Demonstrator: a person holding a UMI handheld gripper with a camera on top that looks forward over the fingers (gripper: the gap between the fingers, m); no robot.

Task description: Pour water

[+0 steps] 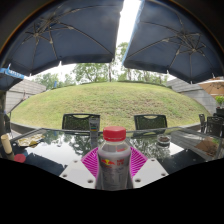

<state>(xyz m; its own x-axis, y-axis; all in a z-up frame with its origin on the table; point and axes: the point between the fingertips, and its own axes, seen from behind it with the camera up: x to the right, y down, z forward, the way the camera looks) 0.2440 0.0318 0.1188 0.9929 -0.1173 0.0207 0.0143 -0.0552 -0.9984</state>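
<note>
Bottle (pixel 114 160), red-capped, sits clamped upright between the fingers (pixel 114 163) at six o'clock above the desk (pixel 60 150); tilt it slowly.

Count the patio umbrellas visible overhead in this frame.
2. One umbrella hangs above the left side of the table; the other umbrella above the right. The bottle stands between the gripper fingers. More may be hidden.

Hand-held gripper (pixel 115 163) pads clamp red-capped water bottle (pixel 115 160), upright above glass table (pixel 60 150); parasols (pixel 70 35) overhead.
</note>
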